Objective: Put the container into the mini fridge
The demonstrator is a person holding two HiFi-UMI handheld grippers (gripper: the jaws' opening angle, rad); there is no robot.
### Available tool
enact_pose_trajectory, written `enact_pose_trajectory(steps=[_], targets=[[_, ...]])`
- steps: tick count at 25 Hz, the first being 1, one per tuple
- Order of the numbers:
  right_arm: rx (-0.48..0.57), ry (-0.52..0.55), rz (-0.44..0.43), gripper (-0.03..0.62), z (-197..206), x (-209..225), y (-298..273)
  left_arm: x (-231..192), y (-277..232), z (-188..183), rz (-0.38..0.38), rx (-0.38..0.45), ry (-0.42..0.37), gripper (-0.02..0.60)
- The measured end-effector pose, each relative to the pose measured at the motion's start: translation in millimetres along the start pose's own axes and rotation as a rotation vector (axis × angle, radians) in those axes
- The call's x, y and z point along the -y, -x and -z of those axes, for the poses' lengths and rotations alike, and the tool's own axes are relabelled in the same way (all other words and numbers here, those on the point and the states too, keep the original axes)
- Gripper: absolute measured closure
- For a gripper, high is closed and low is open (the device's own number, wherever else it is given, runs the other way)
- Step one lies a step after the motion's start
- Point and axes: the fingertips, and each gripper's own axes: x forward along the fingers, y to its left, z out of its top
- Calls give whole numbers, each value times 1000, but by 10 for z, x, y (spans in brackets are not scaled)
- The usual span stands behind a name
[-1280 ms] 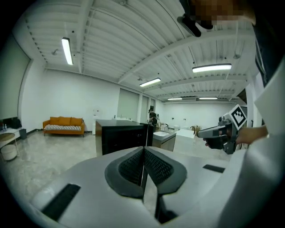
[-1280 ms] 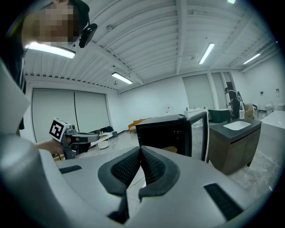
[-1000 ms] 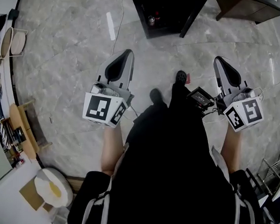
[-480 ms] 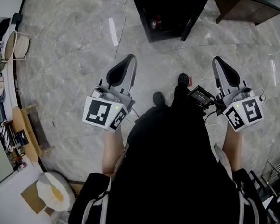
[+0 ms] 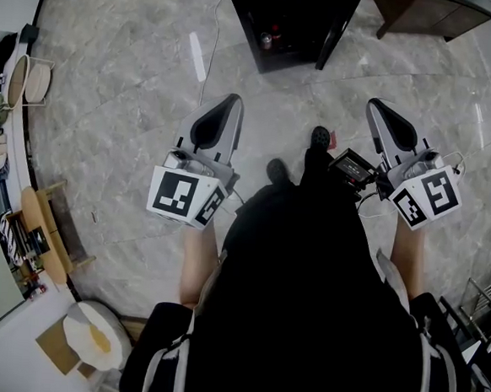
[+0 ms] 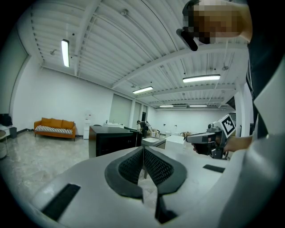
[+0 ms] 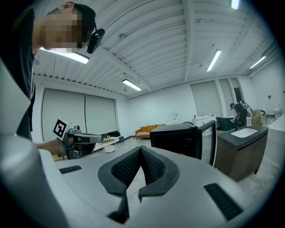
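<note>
Far left of head view: wall rack w/ round pale pieces, too small to ID. Grey marble floor under everything.

Left tool held low over the floor, pointing fwd, jaws pressed together tip to tip, nothing btwn; own view confirms it: ribbed black pads meeting at the front, left tool empty. Marker cube at its back, b/w square patterns, no letters to read. Orange sofa against the far white wall in that view.

Centre: person in black top, black shoe on the floor btwn both tools.

Mini fridge at top centre of head view, well ahead of both tools: black box, standing on the floor, door swung open to the right. Small items on its bottom shelf, too small to ID. Same mini fridge in right gripper view: black, glass-fronted door ajar.

Right tool level w/ the left, also pointing fwd, jaws closed on nothing; right tool in own view w/ pads touching. Second marker cube behind it, b/w squares. Dark wooden counter at top right.
</note>
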Motion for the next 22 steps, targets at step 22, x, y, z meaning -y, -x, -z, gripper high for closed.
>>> enact_pose_trajectory(steps=[22], targets=[[-36,40,4,576,148,21,-27,-103,-149,332,10,-46,33,546]])
